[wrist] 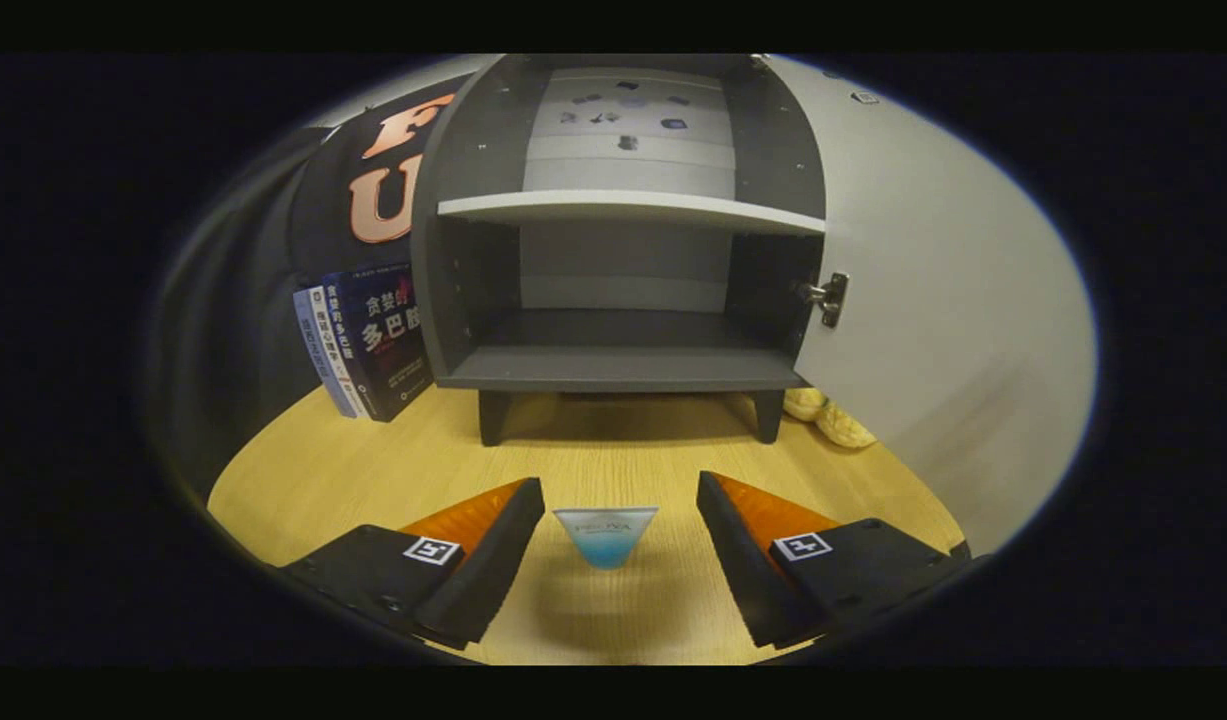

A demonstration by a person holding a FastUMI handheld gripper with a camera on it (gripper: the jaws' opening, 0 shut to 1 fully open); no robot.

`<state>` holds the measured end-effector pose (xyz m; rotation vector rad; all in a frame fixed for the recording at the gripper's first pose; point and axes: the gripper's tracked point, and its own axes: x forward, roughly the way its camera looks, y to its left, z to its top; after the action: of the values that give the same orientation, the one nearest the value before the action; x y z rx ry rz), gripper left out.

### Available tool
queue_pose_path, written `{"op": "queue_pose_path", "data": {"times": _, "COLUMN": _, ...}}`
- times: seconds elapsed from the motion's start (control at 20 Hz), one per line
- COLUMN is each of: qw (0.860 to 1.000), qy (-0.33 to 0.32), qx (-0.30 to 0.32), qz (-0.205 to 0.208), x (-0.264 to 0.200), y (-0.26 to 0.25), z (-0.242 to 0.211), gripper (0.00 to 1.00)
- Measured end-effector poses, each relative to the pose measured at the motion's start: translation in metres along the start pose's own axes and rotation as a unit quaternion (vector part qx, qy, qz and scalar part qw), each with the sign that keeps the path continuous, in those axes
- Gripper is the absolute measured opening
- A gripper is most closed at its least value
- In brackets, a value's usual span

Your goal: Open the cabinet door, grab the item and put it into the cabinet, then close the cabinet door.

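**Cup lined up between open jaws, cabinet door already open**

Item is a small cup (606,537): clear tapered body, wide at the rim, narrow at the base, blue in the lower part, with a label band near the top. It stands upright on the desk (323,470), in the gap between the two fingers, level with their tips and roughly centred, touching neither.

Handling, my read:
- looks like thin plastic or glass, so light, and likely to tip or skid if one finger hits it first
- smooth wall plus the taper means a squeeze could push it downward out of the grip; take it high, just under the rim, where it is widest
- can't tell if the blue is liquid or tint; treat as liquid, keep it upright, no fast swings
- go easy on the squeeze, a thin wall may flex or crack

Gripper (621,520): jaws wide open, much wider than the cup, holding nothing, clear desk showing on both sides of the cup.

Cabinet (621,212) sits beyond the fingers, well apart from the cup. Door (933,300) is swung out to the right, hinge (829,297) visible. Lower compartment floor (621,368) looks bare, the easier drop spot. Books (368,340) lean against the cabinet's left side; something yellow and soft-looking (833,418) sits behind the door by the right leg
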<state>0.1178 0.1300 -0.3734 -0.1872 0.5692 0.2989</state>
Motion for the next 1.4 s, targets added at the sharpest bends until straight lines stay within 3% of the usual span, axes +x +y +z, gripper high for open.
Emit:
{"op": "queue_pose_path", "data": {"times": 0.15, "qw": 1.0, "qy": 0.03, "qx": 0.008, "qz": 0.003, "x": 0.015, "y": -0.001, "z": -0.02, "gripper": 0.98}}
{"op": "queue_pose_path", "data": {"times": 0.2, "qw": 0.999, "qy": 0.034, "qx": 0.011, "qz": 0.006, "x": 0.019, "y": 0.0, "z": -0.023, "gripper": 0.88}}
{"op": "queue_pose_path", "data": {"times": 0.35, "qw": 0.998, "qy": 0.053, "qx": 0.031, "qz": 0.02, "x": 0.028, "y": 0.006, "z": -0.033, "gripper": 0.77}}
{"op": "queue_pose_path", "data": {"times": 0.45, "qw": 0.998, "qy": 0.05, "qx": 0.039, "qz": 0.018, "x": 0.031, "y": 0.008, "z": -0.032, "gripper": 0.63}}
{"op": "queue_pose_path", "data": {"times": 0.75, "qw": 0.995, "qy": 0.075, "qx": 0.06, "qz": 0.009, "x": 0.021, "y": 0.001, "z": -0.023, "gripper": 0.6}}
{"op": "queue_pose_path", "data": {"times": 1.0, "qw": 0.994, "qy": 0.074, "qx": 0.079, "qz": 0.006, "x": -0.005, "y": -0.01, "z": 0.023, "gripper": 0.59}}
{"op": "queue_pose_path", "data": {"times": 1.4, "qw": 0.998, "qy": 0.017, "qx": 0.056, "qz": 0.024, "x": -0.056, "y": -0.013, "z": 0.156, "gripper": 0.6}}
